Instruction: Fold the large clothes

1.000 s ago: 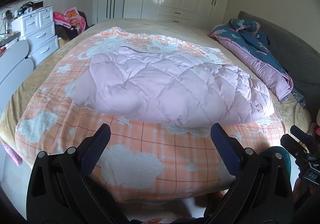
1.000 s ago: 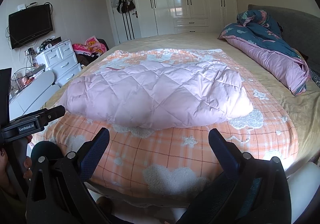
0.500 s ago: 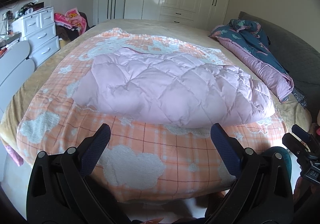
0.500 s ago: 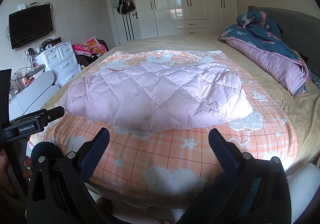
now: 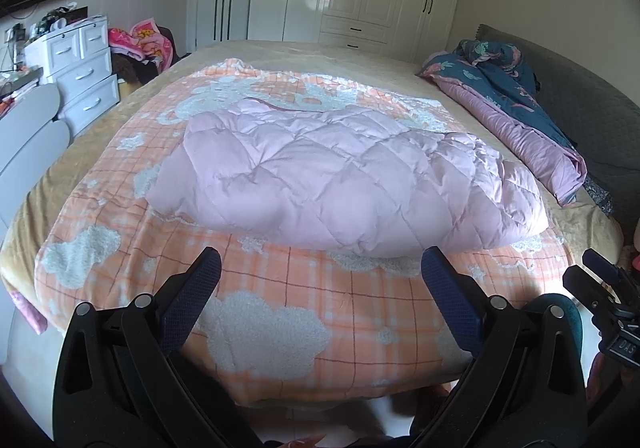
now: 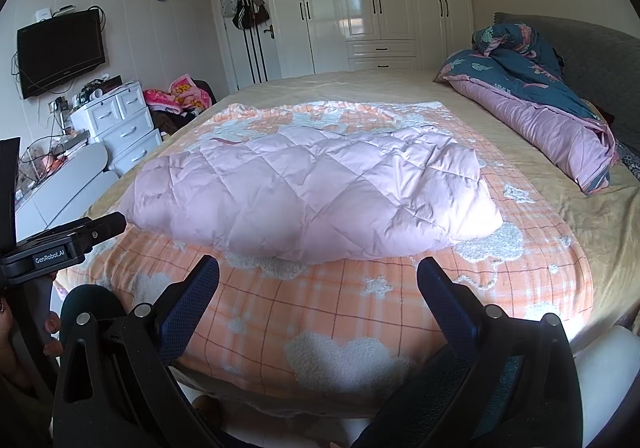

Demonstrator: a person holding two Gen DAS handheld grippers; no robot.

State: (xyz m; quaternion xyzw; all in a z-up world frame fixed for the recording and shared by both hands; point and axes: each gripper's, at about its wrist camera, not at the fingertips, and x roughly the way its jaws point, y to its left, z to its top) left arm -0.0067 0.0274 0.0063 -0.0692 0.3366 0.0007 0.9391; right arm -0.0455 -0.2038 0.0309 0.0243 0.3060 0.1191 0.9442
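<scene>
A pink quilted down coat [image 5: 340, 180] lies folded in a flat bundle on the orange checked blanket [image 5: 280, 312] that covers the bed. It also shows in the right wrist view [image 6: 312, 192]. My left gripper [image 5: 320, 268] is open and empty, held off the near edge of the bed, short of the coat. My right gripper [image 6: 318, 272] is open and empty too, at the same near edge, to the right of the left one. The body of the left gripper [image 6: 60, 244] shows at the left of the right wrist view.
A rolled blue and purple duvet [image 6: 540, 108] lies along the bed's right side by a grey headboard [image 6: 580, 44]. White drawers [image 6: 116, 120] and a wall TV [image 6: 60, 52] stand left. White wardrobes [image 6: 380, 0] line the far wall.
Both grippers have drifted slightly, so the bed and coat sit a little differently in view. The coat has not moved and both grippers stay open.
</scene>
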